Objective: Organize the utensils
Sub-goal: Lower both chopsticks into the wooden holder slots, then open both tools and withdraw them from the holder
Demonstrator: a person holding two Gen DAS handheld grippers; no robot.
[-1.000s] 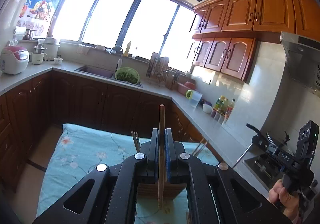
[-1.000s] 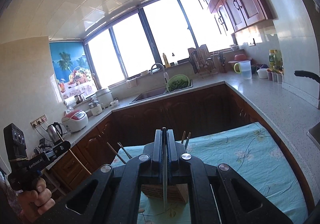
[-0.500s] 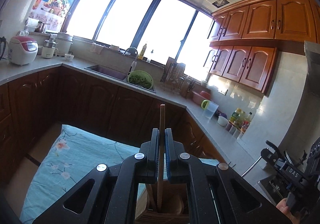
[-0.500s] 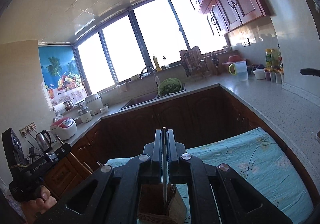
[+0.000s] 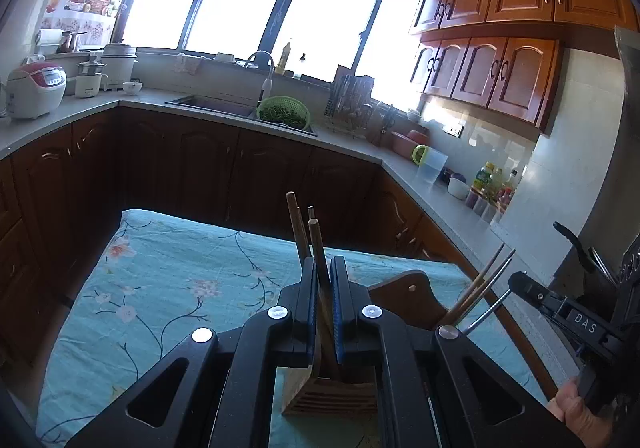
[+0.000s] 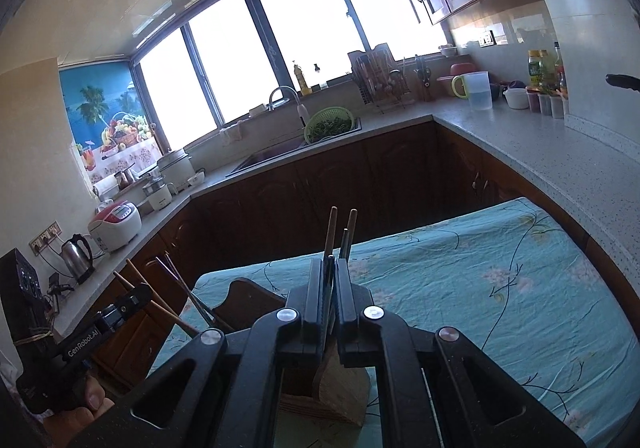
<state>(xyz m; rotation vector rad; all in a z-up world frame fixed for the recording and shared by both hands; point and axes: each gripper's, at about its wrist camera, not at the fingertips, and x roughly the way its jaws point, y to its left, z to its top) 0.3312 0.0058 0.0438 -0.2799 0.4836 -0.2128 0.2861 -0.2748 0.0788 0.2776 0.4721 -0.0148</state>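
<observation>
Both grippers have dropped toward the wooden utensil holder [image 5: 330, 394] since a second ago; it was small and low in each wrist view then, and now fills the gap under the jaws. Left gripper [image 5: 323, 268] is clamped on a wooden chopstick [image 5: 316, 244], which leans slightly left with its lower end down inside the holder's compartment; two more stick tops [image 5: 294, 216] stand just behind it. Right gripper [image 6: 329, 268] is pinched tight on a thin dark metal utensil [image 6: 330, 272], type unclear, running down toward the holder [image 6: 340, 388] below; two wooden chopsticks [image 6: 331, 232] rise just beyond its jaws. Holder sits on the teal floral tablecloth [image 5: 180, 280], near the table's close edge. Its taller shaped back panel [image 5: 412, 296] shows between the two grippers, with chopsticks [image 5: 480, 284] and a metal handle angled out of that section. Person's hand [image 6: 86, 404] grips the left tool's handle at lower left in the right view.
</observation>
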